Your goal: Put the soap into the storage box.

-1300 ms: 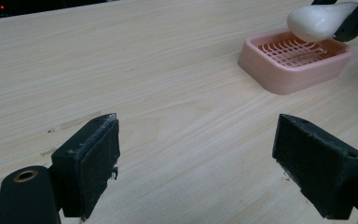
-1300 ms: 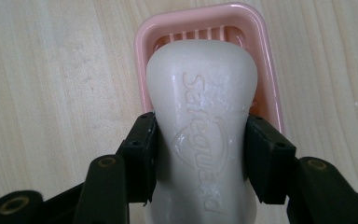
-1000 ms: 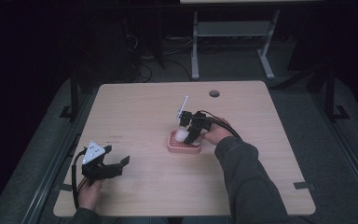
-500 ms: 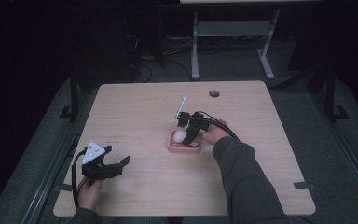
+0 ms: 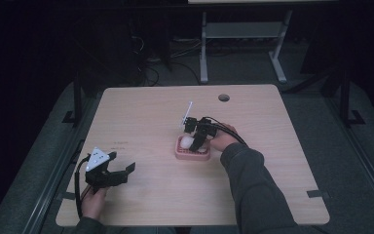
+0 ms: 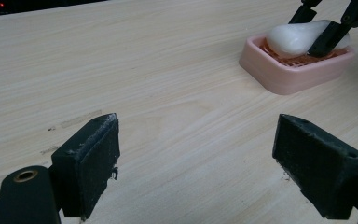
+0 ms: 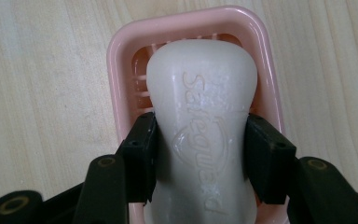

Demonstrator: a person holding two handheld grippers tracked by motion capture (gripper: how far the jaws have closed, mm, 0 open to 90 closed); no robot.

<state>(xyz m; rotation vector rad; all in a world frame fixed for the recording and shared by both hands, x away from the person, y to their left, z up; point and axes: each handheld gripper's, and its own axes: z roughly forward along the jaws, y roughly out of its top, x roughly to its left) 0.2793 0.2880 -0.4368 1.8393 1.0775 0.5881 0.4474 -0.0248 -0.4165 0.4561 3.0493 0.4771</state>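
A white bar of soap [image 7: 205, 121] lies over a pink soap dish [image 7: 121, 60] near the middle of the table. My right gripper [image 7: 200, 154] is shut on the soap's narrow waist, a black pad pressing each side. From above, the right gripper [image 5: 195, 139] sits over the soap dish [image 5: 191, 153] with the soap [image 5: 188, 142] under it. The left gripper view has the soap [image 6: 298, 37] in the dish [image 6: 293, 74] at the far right. My left gripper [image 5: 119, 173] rests near the front left corner, its jaws wide apart with nothing between them [image 6: 196, 163].
The wooden table [image 5: 141, 122] has a round cable hole [image 5: 223, 97] at the back. A metal desk frame [image 5: 238, 39] stands on the dark floor beyond the far edge.
The right hand shifted only slightly over the dish with the soap in its grip. The left gripper has not moved.
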